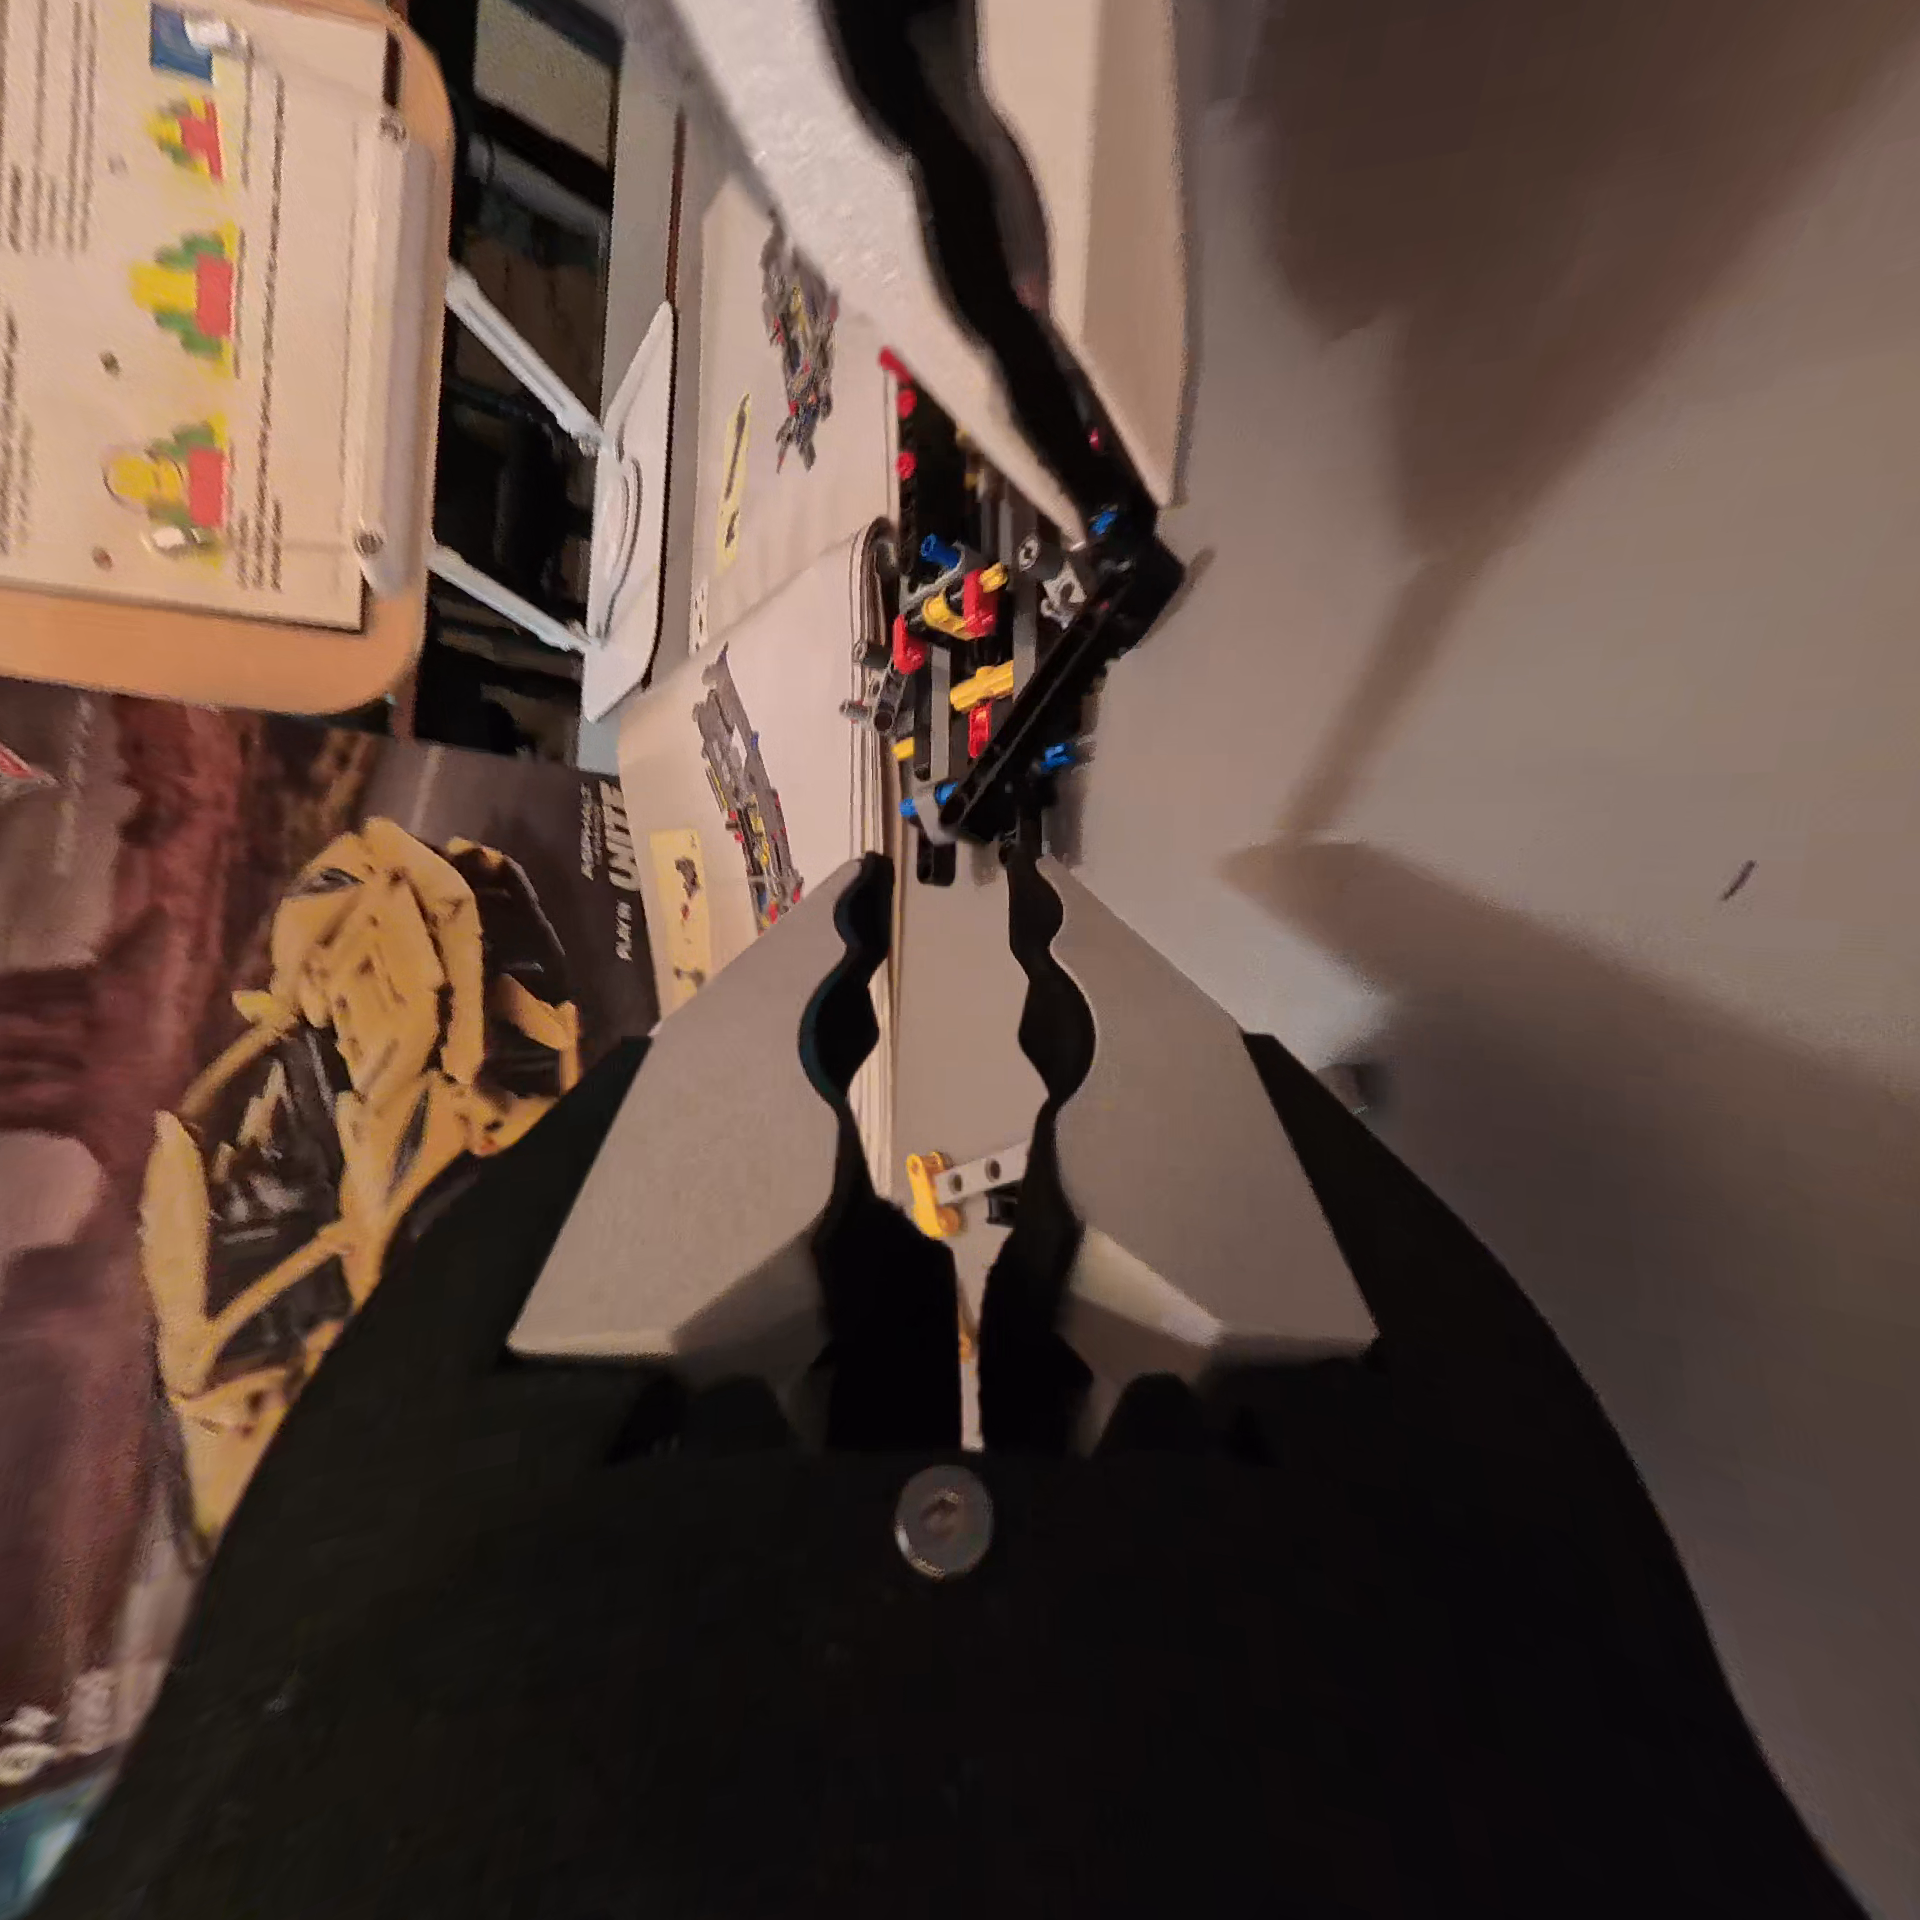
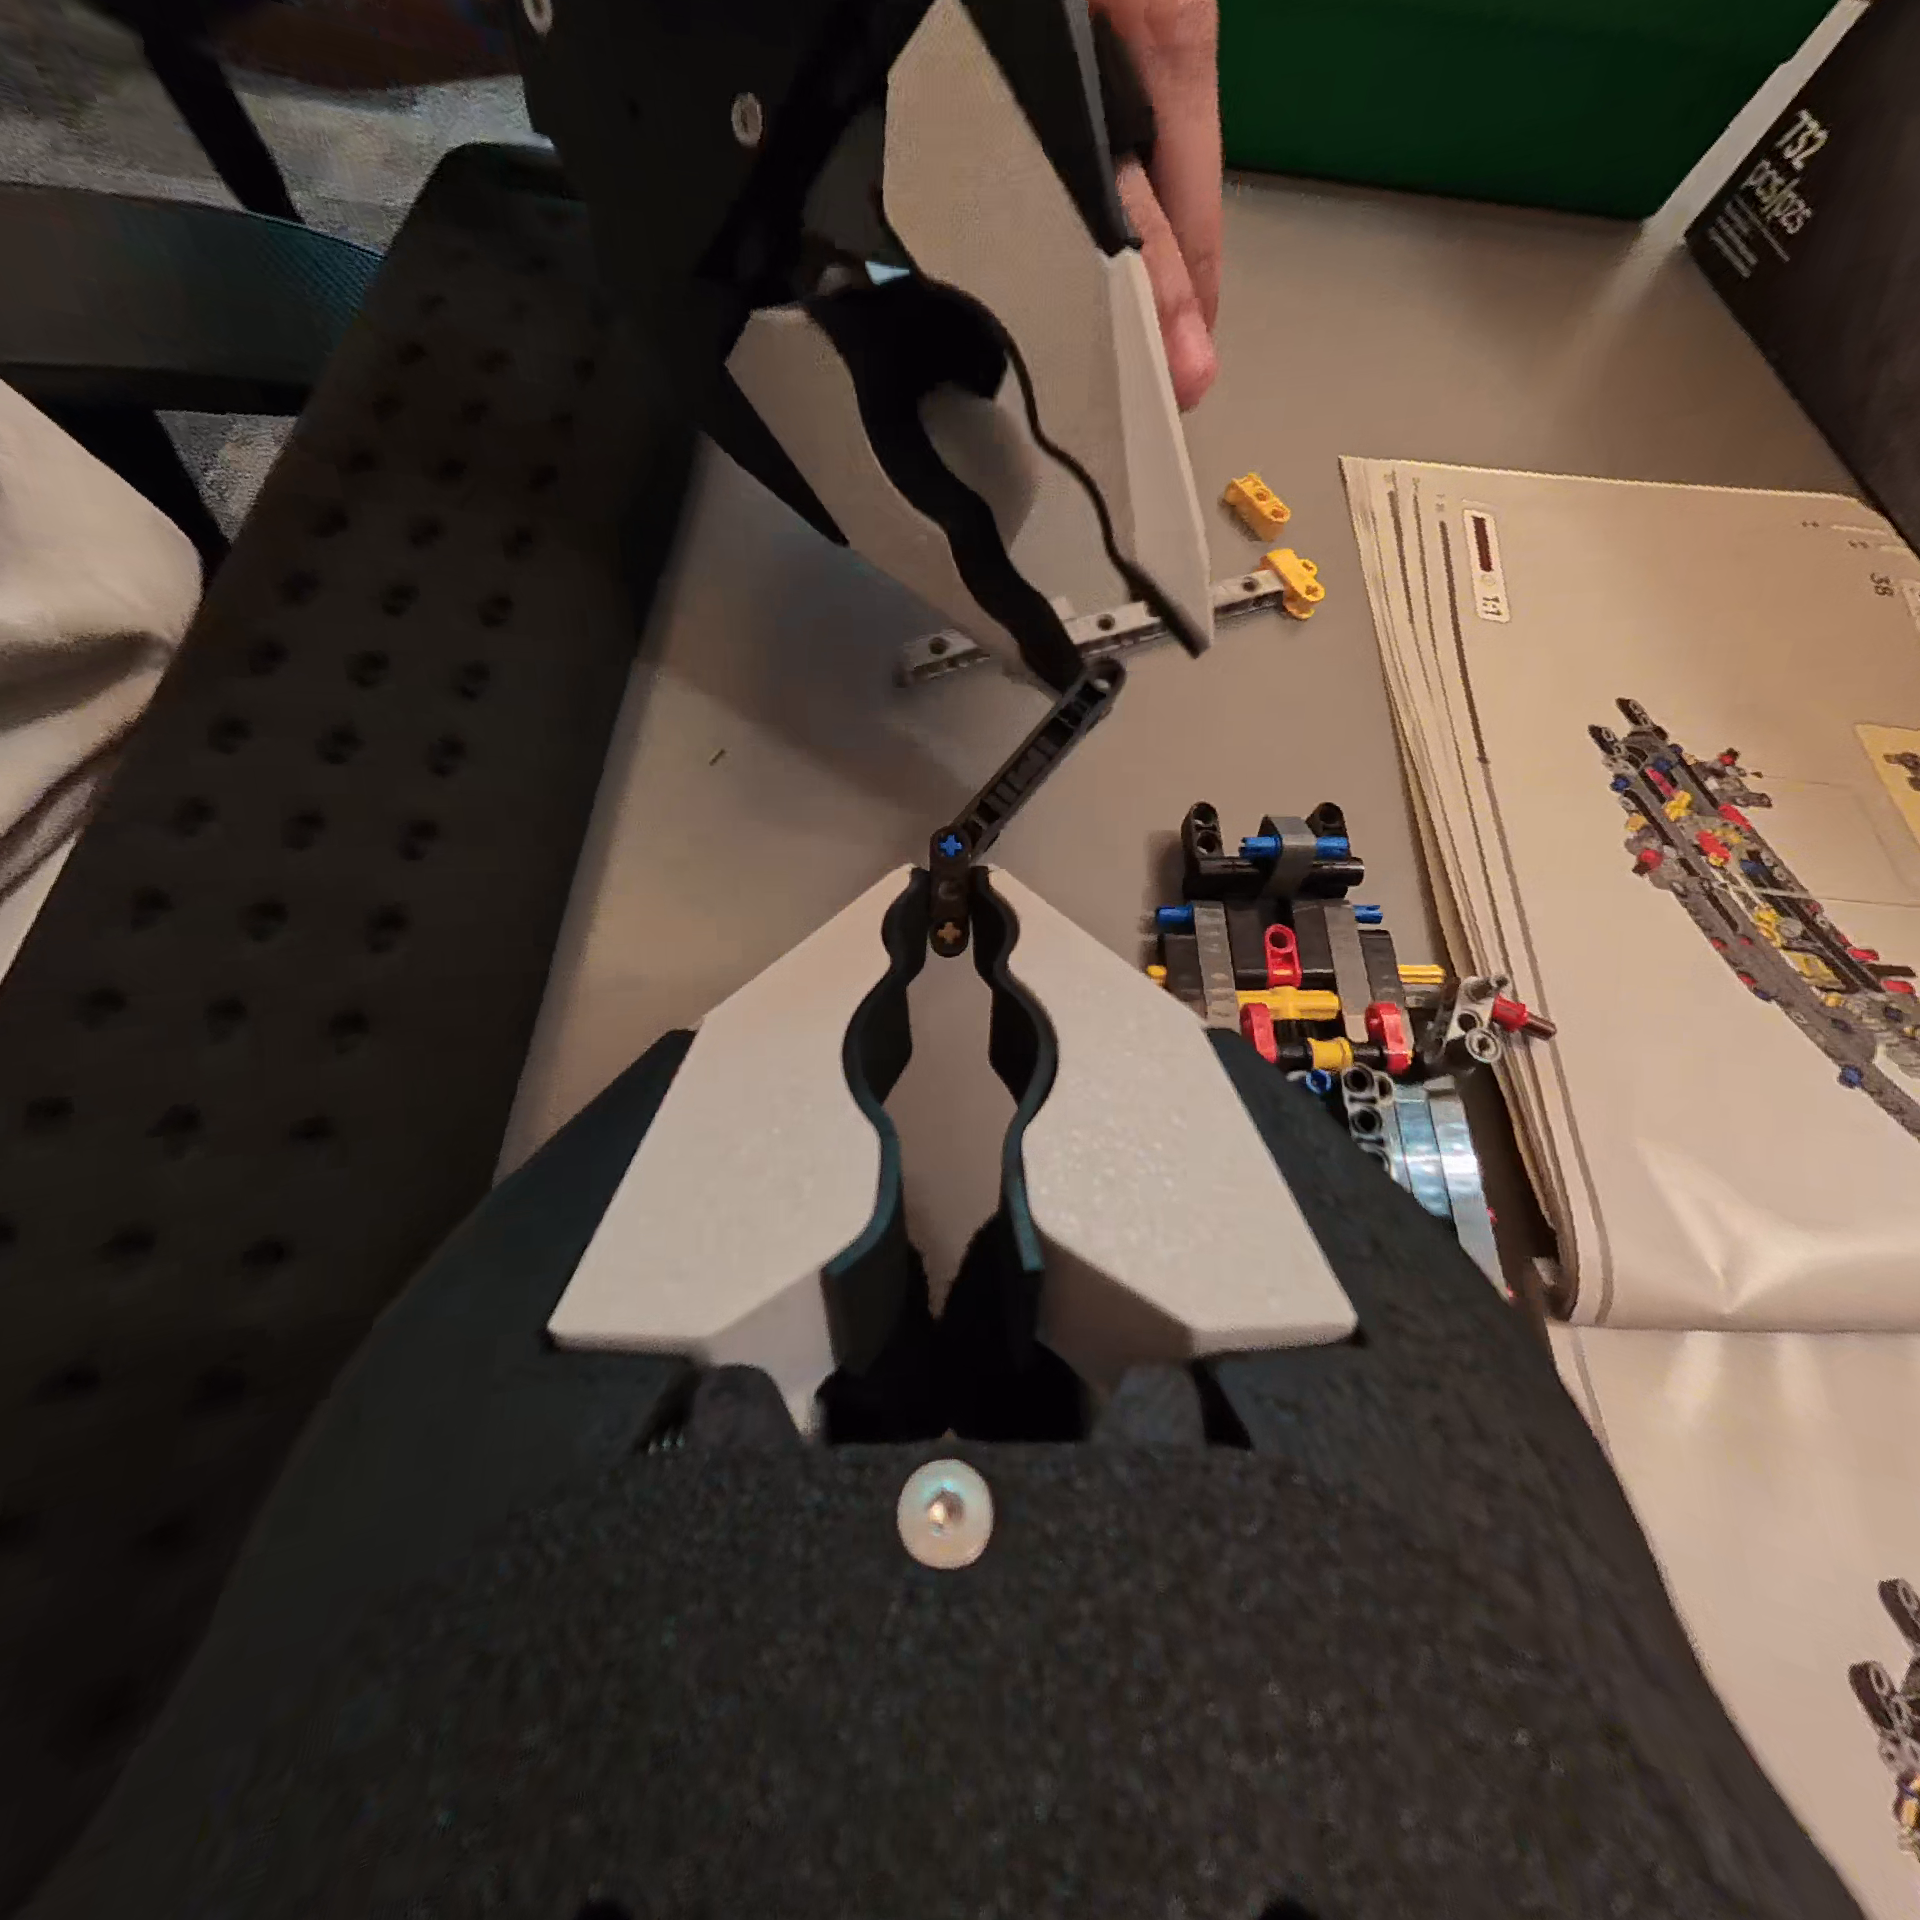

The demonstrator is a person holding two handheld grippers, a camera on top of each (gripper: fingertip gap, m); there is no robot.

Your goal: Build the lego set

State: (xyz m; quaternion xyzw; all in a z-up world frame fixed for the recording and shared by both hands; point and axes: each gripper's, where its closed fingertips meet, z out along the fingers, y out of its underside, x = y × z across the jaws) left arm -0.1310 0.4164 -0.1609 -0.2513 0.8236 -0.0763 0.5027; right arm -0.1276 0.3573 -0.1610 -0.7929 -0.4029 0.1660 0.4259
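My right gripper (image 2: 948,894) is shut on one end of a long black beam (image 2: 1039,758) and holds it above the table. The beam carries a blue pin near my grip. My left gripper (image 1: 951,878) is open, and its fingertips sit at the beam's far end (image 1: 1049,707). In the right wrist view the left gripper (image 2: 1127,655) comes down from above onto that end. In the left wrist view the right gripper (image 1: 1101,520) reaches in from the top. The partly built black, grey, red, yellow and blue assembly (image 2: 1288,966) lies on the table beside the booklet; it also shows in the left wrist view (image 1: 956,623).
An open instruction booklet (image 2: 1662,831) lies right of the assembly. Loose pieces lie behind: a yellow connector (image 2: 1257,506) and a grey beam (image 2: 1112,623) with a yellow end. The set's box (image 1: 343,1091) lies left of the booklet. A person's hand (image 2: 1174,208) holds the left gripper. There is about 7 cm between the tips of the two grippers.
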